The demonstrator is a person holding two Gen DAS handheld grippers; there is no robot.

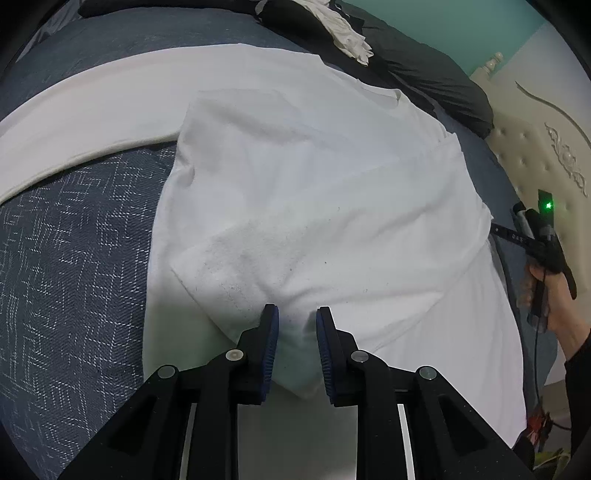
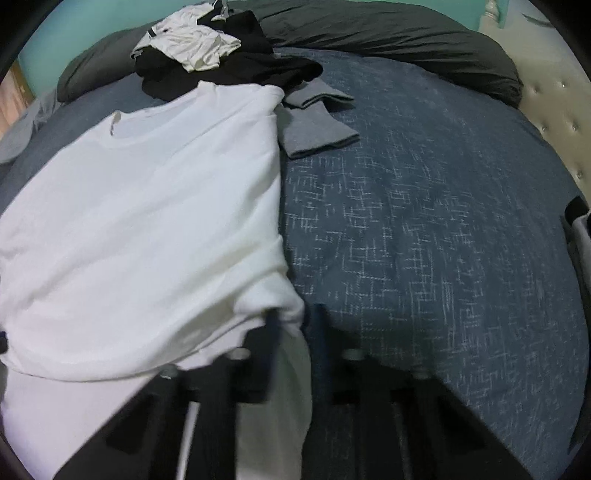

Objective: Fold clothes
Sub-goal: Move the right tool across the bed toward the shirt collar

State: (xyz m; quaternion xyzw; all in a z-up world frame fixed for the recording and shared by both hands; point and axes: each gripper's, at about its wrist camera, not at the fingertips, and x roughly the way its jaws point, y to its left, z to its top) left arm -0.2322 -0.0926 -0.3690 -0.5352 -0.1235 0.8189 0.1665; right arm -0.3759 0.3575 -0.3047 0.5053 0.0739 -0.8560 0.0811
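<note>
T-shirt (image 2: 147,221) lies spread on the bedspread (image 2: 424,240), left of centre in the right wrist view. Beyond its far edge sits a heap of clothes (image 2: 207,55); a folded garment (image 2: 314,125) rests just right of the collar end. Pillow (image 2: 388,33) lies farthest back.

Matt white cotton-like shirt (image 1: 317,192) lies on a coarse-woven blue bedspread (image 2: 424,229); at 3 o'clock, a glossy tufted headboard (image 1: 524,147).

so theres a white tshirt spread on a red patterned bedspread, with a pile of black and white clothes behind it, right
Not quite: the bedspread is blue with a light crosshatch pattern, not red. The right wrist view shows this clearly. The rest holds: the white t-shirt is spread on it, with the pile of black and white clothes behind it.
</note>
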